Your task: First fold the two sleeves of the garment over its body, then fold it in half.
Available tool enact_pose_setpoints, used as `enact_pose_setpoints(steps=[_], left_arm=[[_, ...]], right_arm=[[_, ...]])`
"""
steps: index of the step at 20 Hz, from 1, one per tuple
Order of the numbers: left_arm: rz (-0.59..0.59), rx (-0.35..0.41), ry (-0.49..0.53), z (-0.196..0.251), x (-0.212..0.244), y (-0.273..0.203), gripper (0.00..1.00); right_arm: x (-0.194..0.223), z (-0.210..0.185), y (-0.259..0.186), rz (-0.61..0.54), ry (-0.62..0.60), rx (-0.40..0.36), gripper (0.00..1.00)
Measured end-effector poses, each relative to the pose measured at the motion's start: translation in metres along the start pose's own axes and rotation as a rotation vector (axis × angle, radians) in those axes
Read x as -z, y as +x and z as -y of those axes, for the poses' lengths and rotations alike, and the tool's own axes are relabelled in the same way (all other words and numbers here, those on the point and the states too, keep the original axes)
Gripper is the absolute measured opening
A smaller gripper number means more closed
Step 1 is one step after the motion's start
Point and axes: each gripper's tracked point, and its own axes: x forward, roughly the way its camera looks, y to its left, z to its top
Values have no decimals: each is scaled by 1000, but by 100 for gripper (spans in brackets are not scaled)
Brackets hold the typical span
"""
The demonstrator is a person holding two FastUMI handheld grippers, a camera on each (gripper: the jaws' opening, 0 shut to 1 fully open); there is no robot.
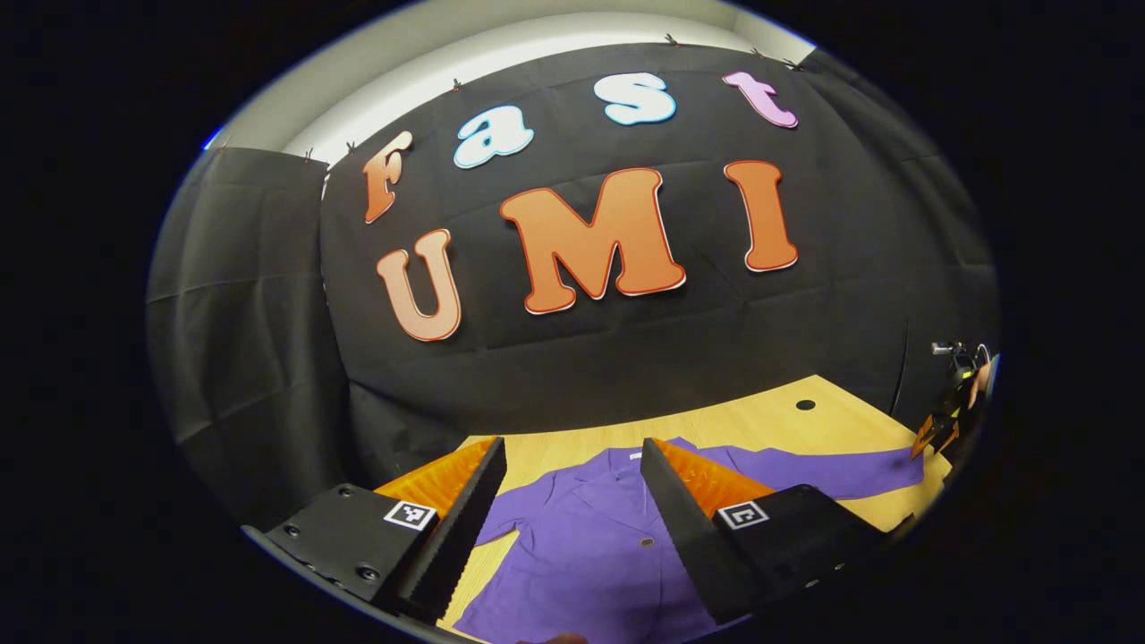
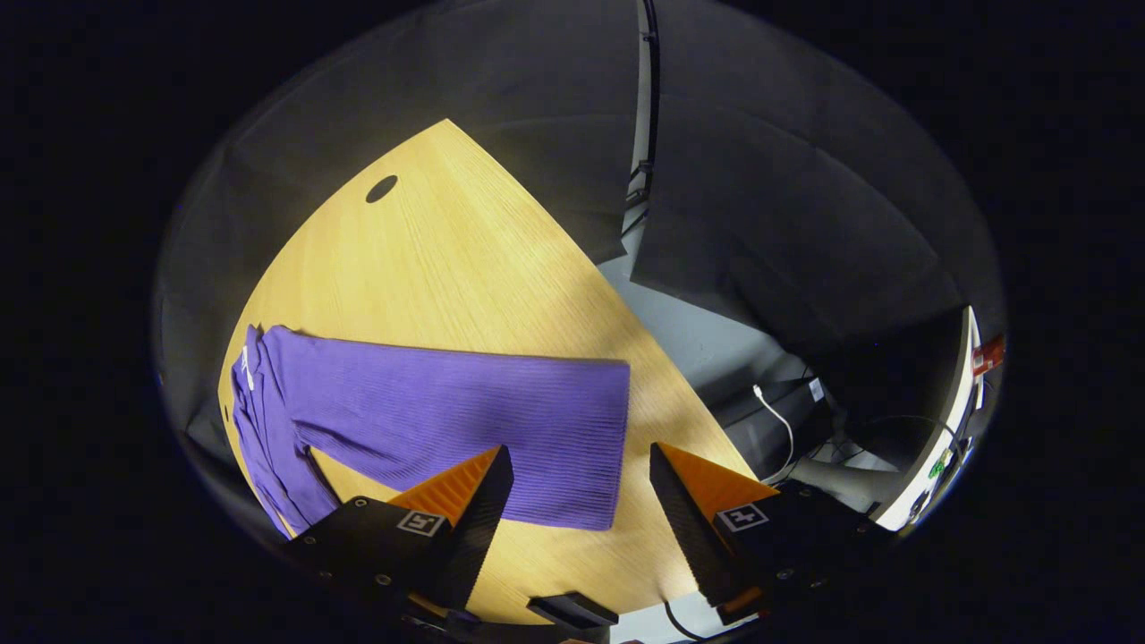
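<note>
A: How would the purple ribbed knit garment (image 1: 590,546) have handled?

B: Soft, light and limp, I judged; it lay flat on the pale wood-grain table (image 2: 465,268), buttoned front up, collar toward the far wall. Nothing stiff in it, so it would drape and sag from any hold.

A: And where to take it?

B: At the cuff of the long sleeve (image 2: 447,420), which stretched out straight and flat toward the table's right edge. A pinch at its square end looked best.

A: The tongs?

B: Left tongs (image 1: 572,501) hovered open above the chest; right tongs (image 2: 581,501) gaped open just over that cuff, holding nothing
</note>
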Motion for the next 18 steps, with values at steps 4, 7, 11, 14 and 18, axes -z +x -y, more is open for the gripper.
enact_pose_setpoints(steps=[4,7,11,14,18], left_arm=[[-43,1,4,-4,15,8,99],[-62,-7,3,-13,20,12,99],[-96,0,-15,-20,36,21,99],[-103,12,-11,-28,41,26,99],[-85,42,9,-56,41,40,99]], right_arm=[[7,-1,15,-46,16,16,93],[4,3,21,-47,14,58,88],[4,9,21,-51,5,123,48],[3,2,22,-41,13,132,9],[4,-29,7,-32,109,41,3]])
